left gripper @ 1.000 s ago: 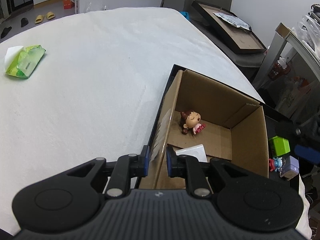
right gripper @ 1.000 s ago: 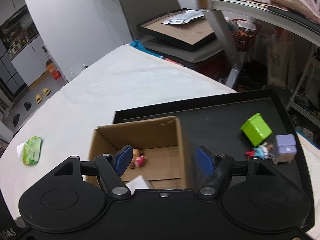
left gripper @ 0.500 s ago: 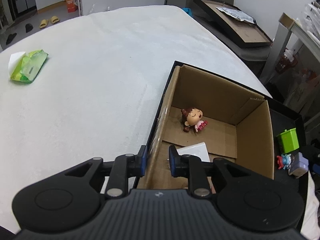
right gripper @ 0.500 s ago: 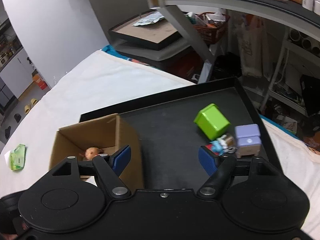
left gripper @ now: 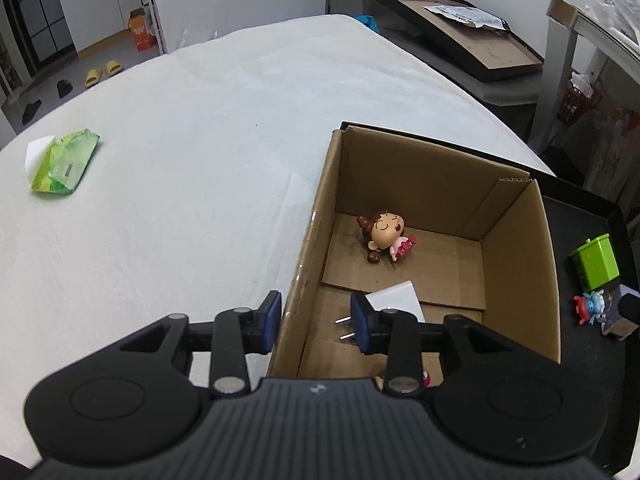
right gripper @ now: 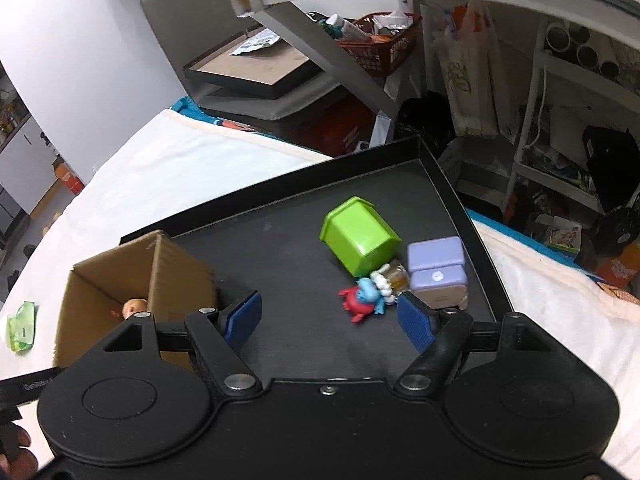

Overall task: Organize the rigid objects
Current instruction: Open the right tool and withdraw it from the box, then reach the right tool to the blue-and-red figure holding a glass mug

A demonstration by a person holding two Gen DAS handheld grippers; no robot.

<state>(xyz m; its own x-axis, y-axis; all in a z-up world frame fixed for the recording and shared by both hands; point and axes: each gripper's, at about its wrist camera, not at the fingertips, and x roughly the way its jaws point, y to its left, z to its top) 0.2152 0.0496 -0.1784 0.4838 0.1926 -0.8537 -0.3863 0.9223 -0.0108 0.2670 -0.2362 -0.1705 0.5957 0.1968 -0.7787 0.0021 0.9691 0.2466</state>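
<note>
Toys for sorting: small blue-and-red figurine (right gripper: pixel 366 298) on black tray (right gripper: pixel 280 236), beside green box (right gripper: pixel 358 242). Right gripper (right gripper: pixel 330 318) fingers spread, empty; centre over figurine before closing. Left gripper (left gripper: pixel 316 322) opening astride cardboard box (left gripper: pixel 516 248) wall, not pinching it.

Doll (left gripper: pixel 385 235) in box (left gripper: pixel 516 264); toys (right gripper: pixel 362 298) on tray (right gripper: pixel 288 240)

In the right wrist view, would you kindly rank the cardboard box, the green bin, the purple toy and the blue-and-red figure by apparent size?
1. cardboard box, partly hidden
2. green bin
3. purple toy, slightly smaller
4. blue-and-red figure
</note>
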